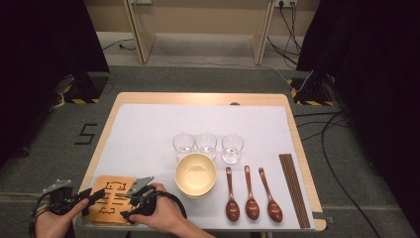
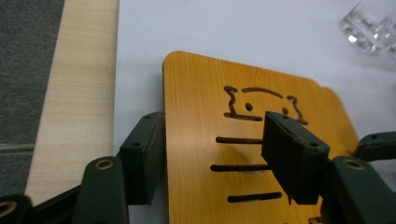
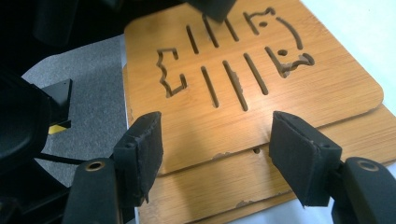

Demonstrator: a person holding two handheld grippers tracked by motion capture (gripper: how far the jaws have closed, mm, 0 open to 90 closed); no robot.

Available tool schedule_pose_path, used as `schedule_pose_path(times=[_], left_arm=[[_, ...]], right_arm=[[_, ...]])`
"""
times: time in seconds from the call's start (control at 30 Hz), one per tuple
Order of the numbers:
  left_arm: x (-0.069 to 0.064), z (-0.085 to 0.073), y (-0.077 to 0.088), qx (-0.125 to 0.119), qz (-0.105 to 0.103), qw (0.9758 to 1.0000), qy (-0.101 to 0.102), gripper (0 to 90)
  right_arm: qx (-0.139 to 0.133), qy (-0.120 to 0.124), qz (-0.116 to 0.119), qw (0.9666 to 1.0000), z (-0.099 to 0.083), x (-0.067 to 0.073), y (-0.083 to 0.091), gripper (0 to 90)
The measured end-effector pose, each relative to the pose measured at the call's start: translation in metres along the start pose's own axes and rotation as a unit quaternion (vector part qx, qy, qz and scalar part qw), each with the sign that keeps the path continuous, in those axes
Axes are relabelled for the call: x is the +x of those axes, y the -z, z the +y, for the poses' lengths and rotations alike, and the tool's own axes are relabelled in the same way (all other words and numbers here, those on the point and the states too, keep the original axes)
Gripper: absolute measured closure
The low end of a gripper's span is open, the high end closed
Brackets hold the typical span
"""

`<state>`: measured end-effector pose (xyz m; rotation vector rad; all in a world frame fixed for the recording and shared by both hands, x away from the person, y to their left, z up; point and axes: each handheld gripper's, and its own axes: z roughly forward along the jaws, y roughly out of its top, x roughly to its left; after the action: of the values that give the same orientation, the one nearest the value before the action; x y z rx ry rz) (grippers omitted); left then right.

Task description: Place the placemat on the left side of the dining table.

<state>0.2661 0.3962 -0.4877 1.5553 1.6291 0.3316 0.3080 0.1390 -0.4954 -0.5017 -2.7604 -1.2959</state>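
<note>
Stack of thin wooden trivets sits at the near left corner of the white table mat, flat, slotted with a cut-out animal face. The right gripper view shows at least two boards, the top one shifted slightly off the one beneath, so a stepped edge is exposed.

Handling, my judgement: light, rigid, flat bamboo-like plates; smooth lacquered faces, so likely slippery against each other and against the mat. Not fragile, though some edges look chipped. Lying flat, there is little to pinch from above. Best purchase looks to be at an edge, one jaw under and one over, or across the width.

Left gripper: jaws apart, not yet clamped. One jaw stands just off the board's left edge, the other rests over the slotted face (contact with the surface cannot be told). The edge lies between them.

Right gripper: jaws wide apart, holding nothing, poised over the near edge of the stack where the boards overlap.

In the high view both the left gripper and right gripper bracket the stack; bowl, glasses, spoons, chopsticks lie well to the right.
</note>
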Motion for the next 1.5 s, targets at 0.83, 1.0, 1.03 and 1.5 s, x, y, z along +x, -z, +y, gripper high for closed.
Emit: schedule_pose_path(times=[0.83,1.0,1.03,1.5], left_arm=[[-0.034,0.006,0.002,-0.051,-0.139,0.9887,0.020,72.7],[-0.034,0.006,0.002,-0.053,-0.128,0.9903,0.016,81.4],[-0.035,0.006,0.004,-0.060,-0.146,0.9870,0.028,82.8],[-0.047,0.014,0.023,-0.110,-0.135,0.9847,0.003,86.0]], right_arm=[[0.004,0.007,-0.007,0.9999,0.002,0.000,-0.001,36.1],[0.003,0.005,-0.005,1.0000,0.001,0.000,0.001,38.9],[0.001,0.005,-0.004,1.0000,0.001,-0.001,0.003,39.6],[-0.031,0.014,-0.021,0.9992,0.008,-0.001,0.031,42.1]])
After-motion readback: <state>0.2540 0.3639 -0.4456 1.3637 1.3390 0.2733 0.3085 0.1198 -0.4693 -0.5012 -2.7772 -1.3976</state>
